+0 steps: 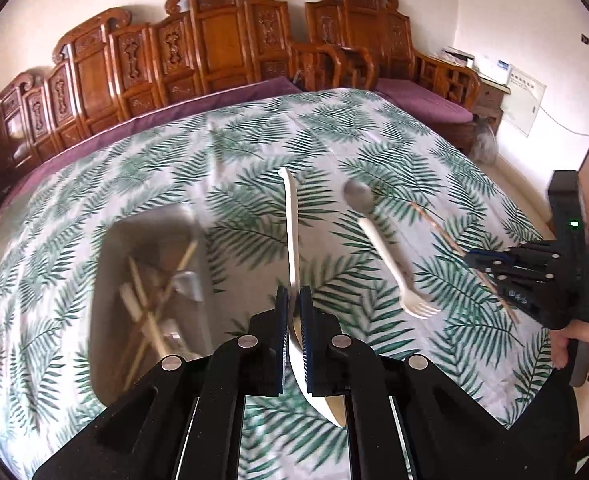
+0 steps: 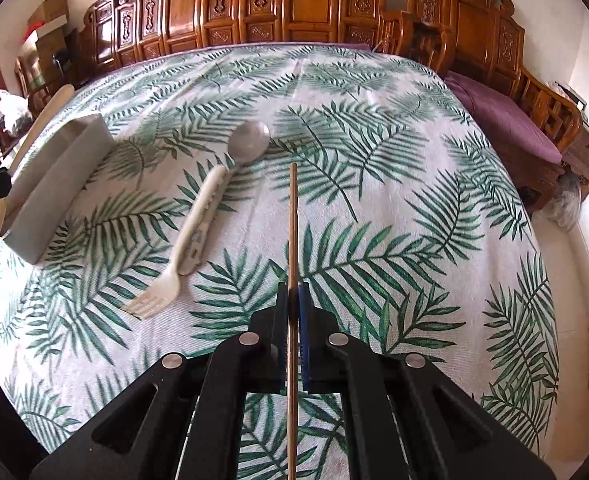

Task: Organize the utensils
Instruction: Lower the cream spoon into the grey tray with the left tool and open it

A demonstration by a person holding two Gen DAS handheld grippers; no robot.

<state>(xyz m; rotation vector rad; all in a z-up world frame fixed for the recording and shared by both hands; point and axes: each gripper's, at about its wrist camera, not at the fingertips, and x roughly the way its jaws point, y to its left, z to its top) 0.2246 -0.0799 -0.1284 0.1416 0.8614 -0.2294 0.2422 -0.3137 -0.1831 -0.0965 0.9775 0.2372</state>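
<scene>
Spoon [image 1: 292,240] clamped in left claw [image 1: 293,304], chopstick [image 2: 293,240] in right claw [image 2: 293,300]

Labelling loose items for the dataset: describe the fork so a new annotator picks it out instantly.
Start at the table under the palm-leaf tablecloth, with the grey utensil box at its left side in the right wrist view. Just right of that box, two utensils lie end to end, apparently touching. The white plastic fork is the nearer one, tines toward the camera; its neighbour is a grey metal spoon.

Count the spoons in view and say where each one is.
2. One white spoon is clamped in the left gripper; one grey-bowled spoon lies on the tablecloth beside the fork. The bin may hide more.
</scene>
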